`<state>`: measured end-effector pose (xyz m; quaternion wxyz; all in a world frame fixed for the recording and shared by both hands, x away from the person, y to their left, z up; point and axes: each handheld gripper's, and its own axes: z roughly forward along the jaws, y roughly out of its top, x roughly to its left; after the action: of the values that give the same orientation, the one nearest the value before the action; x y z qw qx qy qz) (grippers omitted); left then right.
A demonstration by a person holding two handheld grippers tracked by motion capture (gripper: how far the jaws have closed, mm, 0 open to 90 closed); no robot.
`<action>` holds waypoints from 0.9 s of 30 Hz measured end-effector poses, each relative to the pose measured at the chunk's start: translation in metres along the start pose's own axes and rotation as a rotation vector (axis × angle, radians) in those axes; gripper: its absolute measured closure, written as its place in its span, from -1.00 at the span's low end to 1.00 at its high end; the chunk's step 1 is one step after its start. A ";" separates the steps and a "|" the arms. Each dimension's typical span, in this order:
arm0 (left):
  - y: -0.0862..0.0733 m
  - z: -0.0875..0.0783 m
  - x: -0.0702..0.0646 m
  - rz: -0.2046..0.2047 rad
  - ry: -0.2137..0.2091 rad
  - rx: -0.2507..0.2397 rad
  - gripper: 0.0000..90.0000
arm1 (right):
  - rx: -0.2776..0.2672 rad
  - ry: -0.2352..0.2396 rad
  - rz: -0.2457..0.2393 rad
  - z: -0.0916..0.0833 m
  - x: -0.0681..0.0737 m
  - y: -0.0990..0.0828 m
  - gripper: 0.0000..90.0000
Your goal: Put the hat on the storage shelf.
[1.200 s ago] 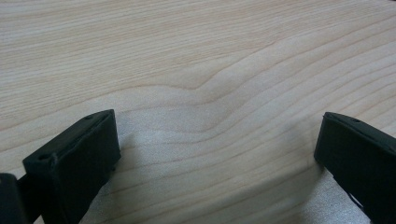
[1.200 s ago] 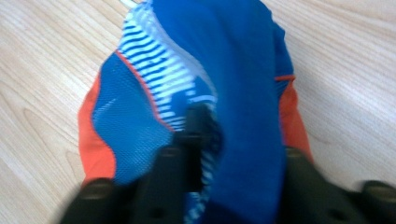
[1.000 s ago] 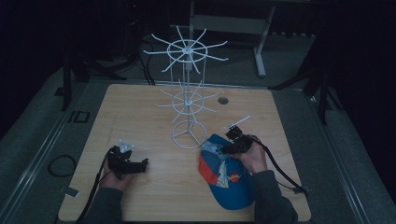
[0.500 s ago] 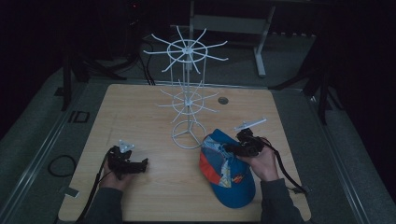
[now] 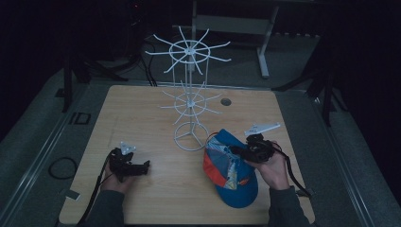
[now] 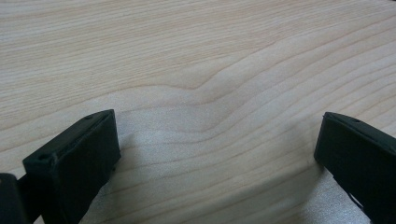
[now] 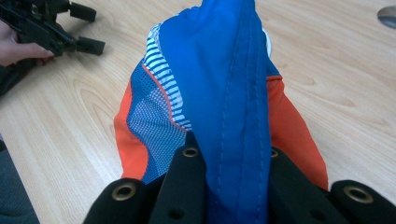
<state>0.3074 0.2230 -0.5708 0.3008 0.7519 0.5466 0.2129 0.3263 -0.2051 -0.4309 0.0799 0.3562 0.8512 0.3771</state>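
In the high view, a blue and orange baseball cap [image 5: 231,168] is seen lying on the near right part of the wooden table [image 5: 142,109], just in front of the round base of a white wire display rack [image 5: 190,101] that stands upright near the table's middle. The right gripper [image 5: 238,150] is held by the right hand [image 5: 273,166] at the cap's right side, its jaws reaching leftward onto the cap's crown. The left gripper [image 5: 142,165] is held low by the left hand [image 5: 116,177] at the near left of the table, well apart from the cap, with its jaws pointed to the right. A small dark round fitting [image 5: 225,101] is set in the tabletop behind the rack.

In the left gripper view, the two black jaws are seen spread wide, with bare wood grain of the table [image 6: 201,70] between them and nothing held.

In the right gripper view, a raised fold of the cap's [image 7: 224,93] blue fabric is pinched between the two closed jaws, so the cap is gripped directly at the right gripper [image 7: 236,163]. Orange panels and a striped mesh panel are seen falling away to either side. The left gripper [image 7: 86,32] and the hand [image 7: 18,44] holding it are seen farther off at the upper left.
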 end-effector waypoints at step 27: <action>0.000 0.000 0.000 0.000 0.001 -0.002 -1.00 | -0.170 0.009 0.004 -0.033 -0.001 0.010 0.94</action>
<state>0.3075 0.2229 -0.5709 0.3011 0.7515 0.5466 0.2140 0.3186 -0.2203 -0.4012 0.1054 0.3482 0.8156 0.4499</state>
